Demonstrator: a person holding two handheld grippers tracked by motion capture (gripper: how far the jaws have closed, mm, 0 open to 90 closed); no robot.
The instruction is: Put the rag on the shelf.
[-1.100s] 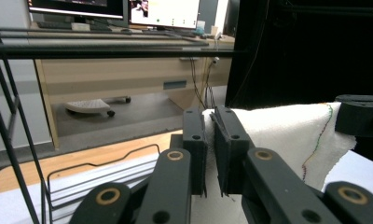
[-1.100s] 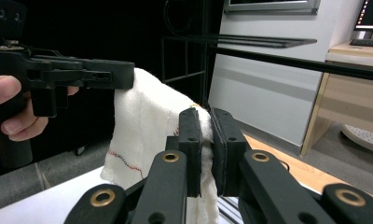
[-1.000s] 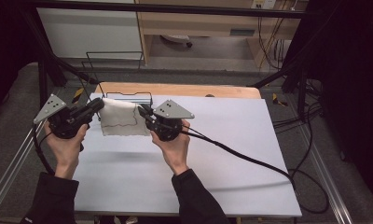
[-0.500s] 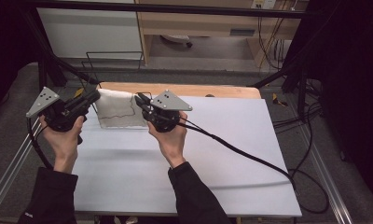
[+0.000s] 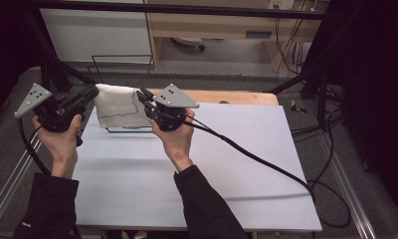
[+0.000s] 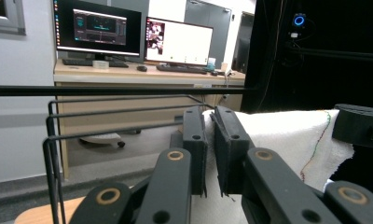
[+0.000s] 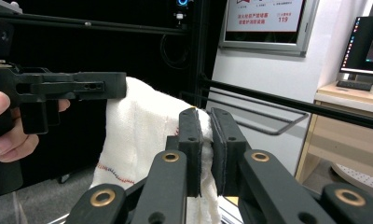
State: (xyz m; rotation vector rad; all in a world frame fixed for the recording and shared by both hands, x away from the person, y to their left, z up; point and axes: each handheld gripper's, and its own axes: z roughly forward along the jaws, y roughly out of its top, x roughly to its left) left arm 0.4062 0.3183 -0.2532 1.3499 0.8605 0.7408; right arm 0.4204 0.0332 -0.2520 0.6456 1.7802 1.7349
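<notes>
A white cloth [image 5: 116,105] with a thin coloured stitch line hangs stretched between my two grippers, lifted off the white table [image 5: 187,179]. In the high view my left gripper [image 5: 93,91] pinches its left top corner and my right gripper [image 5: 140,94] pinches its right top corner. The left gripper view has its jaws [image 6: 210,114] shut on the cloth's [image 6: 278,135] edge. In the right gripper view the jaws [image 7: 204,114] are shut on a fold of the cloth [image 7: 142,126], with the left gripper [image 7: 100,86] at the far corner. A black wire rack [image 5: 130,129] stands under the cloth.
The right gripper's cable [image 5: 256,159] trails across the table to the right edge. A wooden board [image 5: 237,97] lies along the table's far side. Black frame bars [image 5: 187,9] cross overhead. The rack's wires [image 6: 54,135] rise close to the left gripper.
Both hands have risen and moved toward the table's far edge, carrying the cloth up with them. It now hangs above the wire rack instead of lying low on it.
</notes>
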